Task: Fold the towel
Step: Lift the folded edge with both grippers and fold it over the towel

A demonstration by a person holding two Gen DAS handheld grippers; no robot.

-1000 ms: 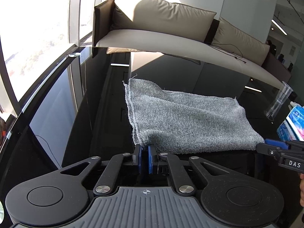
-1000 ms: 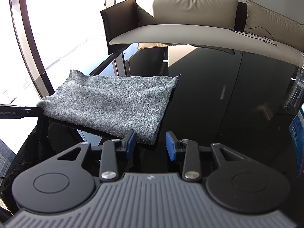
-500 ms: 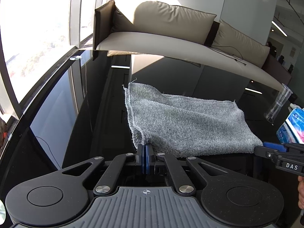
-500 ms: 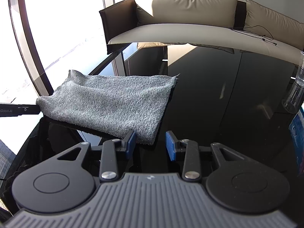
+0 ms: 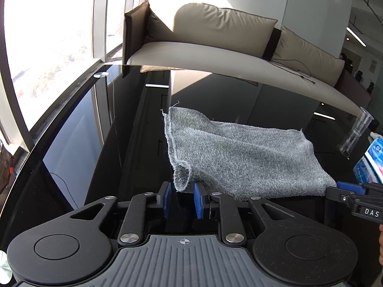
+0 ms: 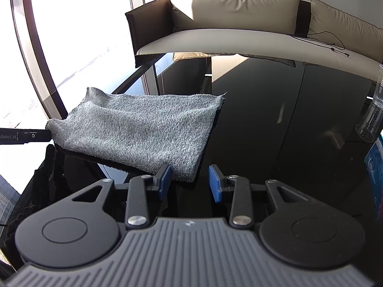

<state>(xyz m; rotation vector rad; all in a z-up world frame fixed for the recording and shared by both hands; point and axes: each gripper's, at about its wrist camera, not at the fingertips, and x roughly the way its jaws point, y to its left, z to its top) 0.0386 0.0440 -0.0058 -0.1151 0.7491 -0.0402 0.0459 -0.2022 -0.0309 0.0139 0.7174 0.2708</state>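
Note:
A grey towel (image 5: 241, 157), folded over, lies on the glossy black table (image 5: 100, 167). Its near left corner curls up and hangs between the blue pads of my left gripper (image 5: 182, 199), whose jaws stand open around it. In the right wrist view the towel (image 6: 141, 134) lies left of centre. My right gripper (image 6: 190, 183) is open; the towel's near right corner rests by its left pad (image 6: 165, 179). The right gripper also shows in the left wrist view (image 5: 354, 196) at the towel's right corner. The left gripper shows in the right wrist view (image 6: 28, 136) at the towel's left corner.
A clear plastic cup (image 5: 356, 134) and a blue-and-white pack (image 5: 371, 162) stand at the table's right side. A beige sofa (image 5: 227, 47) is behind the table. Windows run along the left. The table's left edge (image 5: 59, 110) curves close by.
My left gripper was shut on the towel's near left corner half a second ago and has now opened. The corner now stands curled between the pads. The right gripper stayed open and still.

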